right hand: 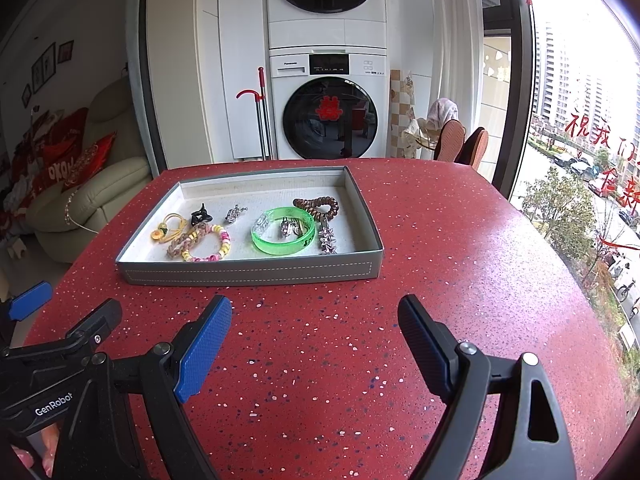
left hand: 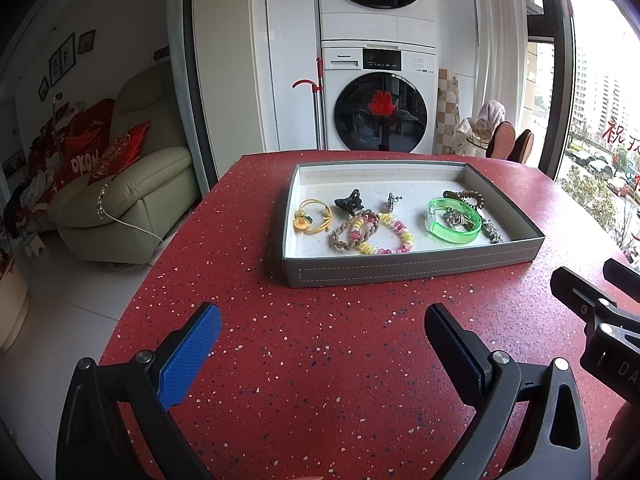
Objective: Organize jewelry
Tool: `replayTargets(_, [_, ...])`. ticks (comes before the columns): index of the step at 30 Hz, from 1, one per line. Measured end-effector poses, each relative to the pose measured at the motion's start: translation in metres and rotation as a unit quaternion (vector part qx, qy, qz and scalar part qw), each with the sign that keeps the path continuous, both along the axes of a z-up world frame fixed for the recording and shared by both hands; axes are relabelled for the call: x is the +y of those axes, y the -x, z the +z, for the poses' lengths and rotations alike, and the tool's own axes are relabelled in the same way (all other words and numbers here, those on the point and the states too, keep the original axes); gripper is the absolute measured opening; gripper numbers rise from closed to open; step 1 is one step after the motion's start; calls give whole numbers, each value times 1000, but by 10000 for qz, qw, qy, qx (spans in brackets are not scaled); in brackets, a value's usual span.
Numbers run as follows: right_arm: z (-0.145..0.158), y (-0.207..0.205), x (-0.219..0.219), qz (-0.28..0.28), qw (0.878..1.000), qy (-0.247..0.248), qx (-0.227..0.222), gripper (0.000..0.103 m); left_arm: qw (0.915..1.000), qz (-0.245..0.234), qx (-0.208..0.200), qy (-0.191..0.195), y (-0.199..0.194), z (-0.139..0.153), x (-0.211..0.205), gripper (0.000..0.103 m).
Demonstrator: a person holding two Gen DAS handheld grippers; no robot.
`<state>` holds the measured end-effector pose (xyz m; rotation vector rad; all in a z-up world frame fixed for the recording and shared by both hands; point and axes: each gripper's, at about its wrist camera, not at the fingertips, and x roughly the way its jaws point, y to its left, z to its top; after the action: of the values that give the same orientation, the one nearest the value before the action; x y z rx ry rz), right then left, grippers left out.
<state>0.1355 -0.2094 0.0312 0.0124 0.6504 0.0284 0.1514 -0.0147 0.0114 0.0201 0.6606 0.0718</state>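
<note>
A grey tray (left hand: 408, 270) (right hand: 248, 272) with a white lining sits on the red speckled table (left hand: 320, 360) (right hand: 320, 360). In it lie a yellow hair tie (left hand: 312, 216) (right hand: 170, 228), a black clip (left hand: 349, 202) (right hand: 200, 214), a braided cord bracelet (left hand: 352, 232) (right hand: 180, 246), a pink and yellow bead bracelet (left hand: 394, 246) (right hand: 218, 252), a small silver piece (left hand: 394, 201) (right hand: 234, 214), a green bangle (left hand: 454, 226) (right hand: 282, 238), a brown coil tie (left hand: 466, 196) (right hand: 316, 205) and a silver star clip (left hand: 492, 232) (right hand: 327, 242). My left gripper (left hand: 322, 330) and my right gripper (right hand: 316, 320) stand open and empty, short of the tray.
Beyond the table stand a stacked washer and dryer (left hand: 378, 100) (right hand: 328, 104) and a red-handled mop (left hand: 318, 100) (right hand: 260, 112). A cream sofa (left hand: 120, 204) is to the left, two chair backs (right hand: 460, 144) and a window to the right.
</note>
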Motion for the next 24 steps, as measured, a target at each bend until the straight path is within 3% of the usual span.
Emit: replayTargets(24, [0,0,0,2,10000,-7,8,87,10000,-4,33,7,0,-4,0,103])
